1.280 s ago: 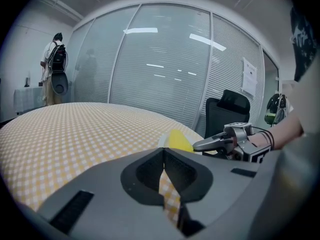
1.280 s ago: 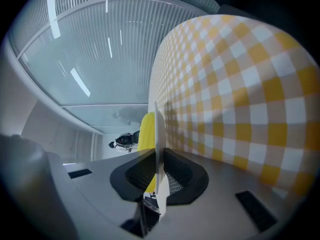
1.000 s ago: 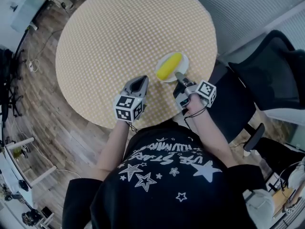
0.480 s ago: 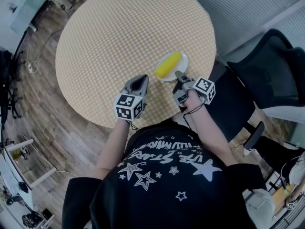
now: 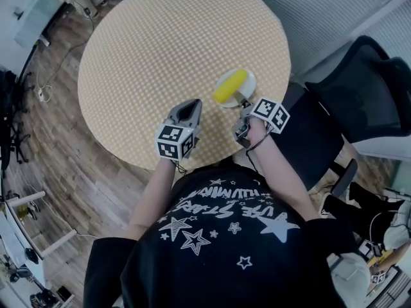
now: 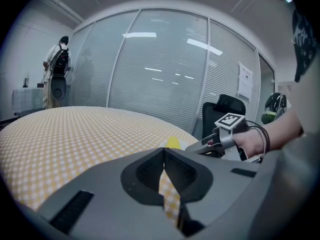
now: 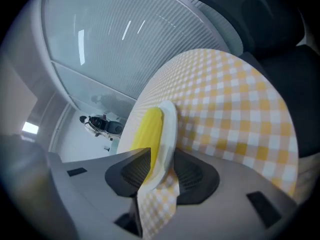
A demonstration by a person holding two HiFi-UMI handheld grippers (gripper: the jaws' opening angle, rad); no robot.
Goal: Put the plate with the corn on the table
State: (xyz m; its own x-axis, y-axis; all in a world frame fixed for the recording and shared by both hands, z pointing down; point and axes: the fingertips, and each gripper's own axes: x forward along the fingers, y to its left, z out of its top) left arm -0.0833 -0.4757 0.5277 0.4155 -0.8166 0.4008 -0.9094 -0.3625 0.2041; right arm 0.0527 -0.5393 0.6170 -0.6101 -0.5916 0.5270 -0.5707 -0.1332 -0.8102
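Plate (image 5: pixel 248 79) with corn (image 5: pixel 229 86) is inching up-right across the counter (image 5: pixel 160 50), now right of centre near its edge, with the right claw (image 5: pixel 241 101) staying clamped on its rim and the left claw (image 5: pixel 189 108) idling closed and empty at lower centre, so letting go looks like what remains.

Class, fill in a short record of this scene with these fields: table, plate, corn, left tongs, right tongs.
table: round, covered by a yellow checked cloth
plate: white, near the table's edge on the person's right, gripped by its rim
corn: yellow cob lying on the plate
left tongs: shut, empty, over the table
right tongs: shut on the plate's rim
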